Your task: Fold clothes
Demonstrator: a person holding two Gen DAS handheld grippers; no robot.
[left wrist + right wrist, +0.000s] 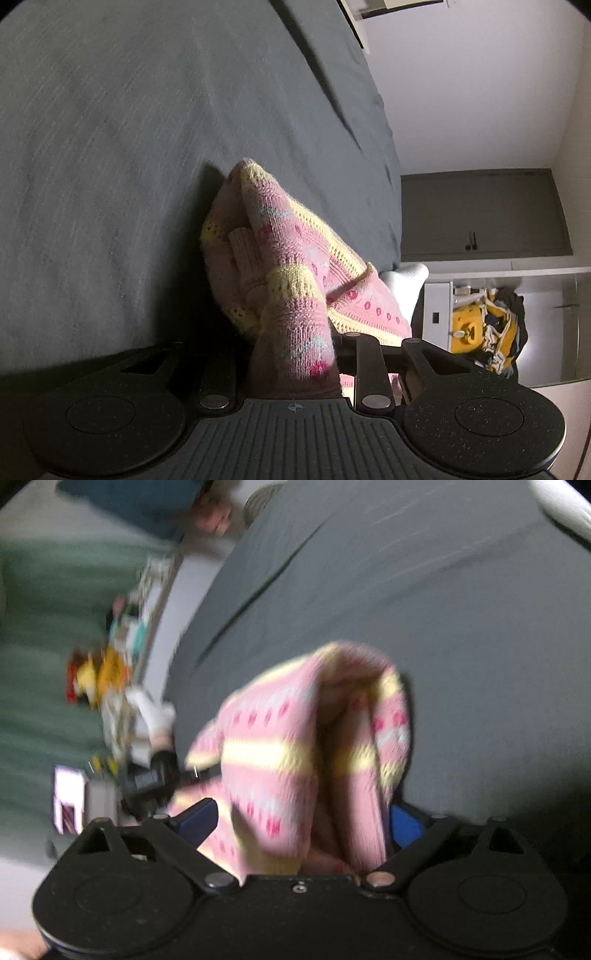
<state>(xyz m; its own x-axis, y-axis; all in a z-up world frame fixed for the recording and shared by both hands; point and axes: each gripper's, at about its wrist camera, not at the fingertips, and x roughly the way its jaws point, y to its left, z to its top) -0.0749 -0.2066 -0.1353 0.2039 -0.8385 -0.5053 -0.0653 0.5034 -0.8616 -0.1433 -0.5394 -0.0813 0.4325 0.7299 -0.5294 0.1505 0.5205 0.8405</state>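
Note:
A pink and yellow knitted sweater [280, 266] with small red motifs is lifted off the grey bed [129, 147]. In the left wrist view it bunches up from my left gripper [295, 362], which is shut on a fold of it. In the right wrist view the same sweater [295, 753] drapes over and between the fingers of my right gripper [299, 830], which is shut on it; blue fingertips [404, 825] show beside the cloth. This view is blurred by motion. The other gripper [151, 779] shows dark at the sweater's left edge.
The grey bed sheet [406, 590] fills most of both views. Past the bed edge stand a grey cabinet door [480, 214], a white shelf with a yellow and dark bundle [487, 332], and a white sleeve [402, 284]. Cluttered items [103, 675] lie left of the bed.

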